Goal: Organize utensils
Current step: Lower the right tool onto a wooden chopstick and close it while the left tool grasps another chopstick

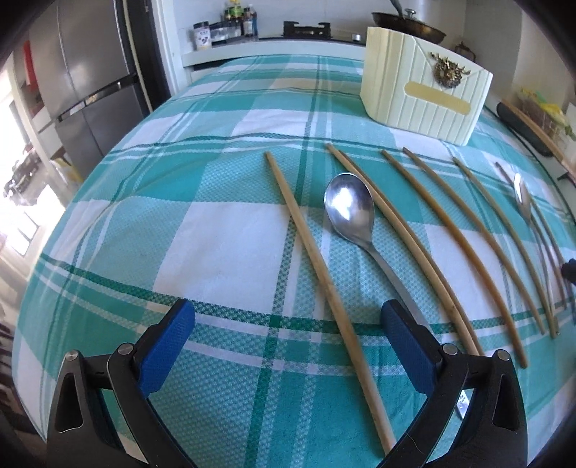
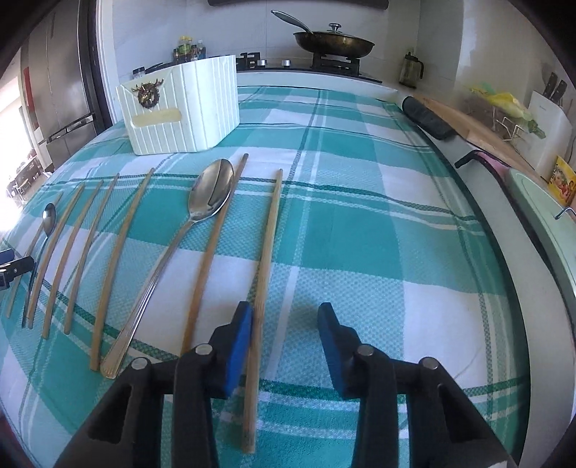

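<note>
Several bamboo chopsticks and two metal spoons lie in a row on a green-and-white checked cloth [image 1: 216, 234]. My left gripper [image 1: 289, 325] is open wide low over the cloth, with the leftmost chopstick [image 1: 309, 252] running between its fingers, touching neither. The large spoon [image 1: 349, 205] lies just right of it, its handle passing under the right finger. My right gripper [image 2: 284, 324] straddles the rightmost chopstick [image 2: 268, 244]. That stick lies against the left pad [image 2: 241, 342], while the right pad stands clear of it. A cream ribbed holder [image 2: 180, 111] stands behind the row.
A second spoon [image 2: 212, 194] and more chopsticks [image 2: 118, 237] lie left of my right gripper. Behind the table are a stove with a pan [image 2: 333, 45], spice bottles [image 1: 237, 21] and a fridge [image 1: 82, 82]. A cutting board and knife block [image 2: 550, 118] line the right counter.
</note>
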`<move>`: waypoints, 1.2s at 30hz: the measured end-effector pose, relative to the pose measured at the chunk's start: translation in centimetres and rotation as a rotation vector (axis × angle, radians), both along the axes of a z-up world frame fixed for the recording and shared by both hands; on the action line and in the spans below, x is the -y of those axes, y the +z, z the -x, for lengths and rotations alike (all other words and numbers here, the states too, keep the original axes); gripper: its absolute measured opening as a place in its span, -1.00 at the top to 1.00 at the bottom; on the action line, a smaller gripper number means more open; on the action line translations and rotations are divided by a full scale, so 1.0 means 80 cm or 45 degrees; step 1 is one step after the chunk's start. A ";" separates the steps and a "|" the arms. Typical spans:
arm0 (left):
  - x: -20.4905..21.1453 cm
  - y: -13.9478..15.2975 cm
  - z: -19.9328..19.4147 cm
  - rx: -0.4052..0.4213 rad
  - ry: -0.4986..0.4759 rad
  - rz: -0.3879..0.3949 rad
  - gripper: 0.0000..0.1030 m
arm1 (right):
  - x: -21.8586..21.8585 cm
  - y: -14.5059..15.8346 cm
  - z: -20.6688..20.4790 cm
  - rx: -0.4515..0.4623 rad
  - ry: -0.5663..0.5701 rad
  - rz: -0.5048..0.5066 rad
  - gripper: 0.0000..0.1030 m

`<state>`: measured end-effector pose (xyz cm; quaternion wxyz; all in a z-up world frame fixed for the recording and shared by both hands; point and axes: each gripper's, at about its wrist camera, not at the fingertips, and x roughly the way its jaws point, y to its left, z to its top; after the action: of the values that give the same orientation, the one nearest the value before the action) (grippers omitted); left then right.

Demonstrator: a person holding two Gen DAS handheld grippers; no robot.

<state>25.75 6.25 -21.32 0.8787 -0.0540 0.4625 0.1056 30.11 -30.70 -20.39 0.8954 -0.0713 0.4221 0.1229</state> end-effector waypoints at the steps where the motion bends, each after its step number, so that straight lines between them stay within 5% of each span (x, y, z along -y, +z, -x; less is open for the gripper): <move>1: -0.004 0.000 -0.003 0.003 0.000 -0.005 -0.99 | 0.000 0.000 -0.004 0.003 -0.003 0.012 0.26; 19: -0.093 0.000 -0.023 -0.056 -0.090 0.013 -0.99 | 0.000 0.006 -0.049 -0.079 0.088 0.022 0.24; 32: -0.096 -0.001 -0.068 -0.043 -0.097 0.020 -0.99 | -0.026 0.005 -0.123 -0.082 0.117 0.008 0.24; 34: -0.093 0.001 -0.074 -0.042 -0.124 0.021 -0.90 | -0.035 0.005 -0.133 -0.085 0.147 0.022 0.25; 36: -0.088 0.006 -0.080 -0.027 -0.154 0.025 -0.51 | -0.041 0.006 -0.143 -0.087 0.162 0.030 0.32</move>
<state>32.12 13.32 -20.85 0.8779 -0.0334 0.4752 0.0483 41.52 -27.45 -19.94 0.8698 -0.1043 0.4486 0.1768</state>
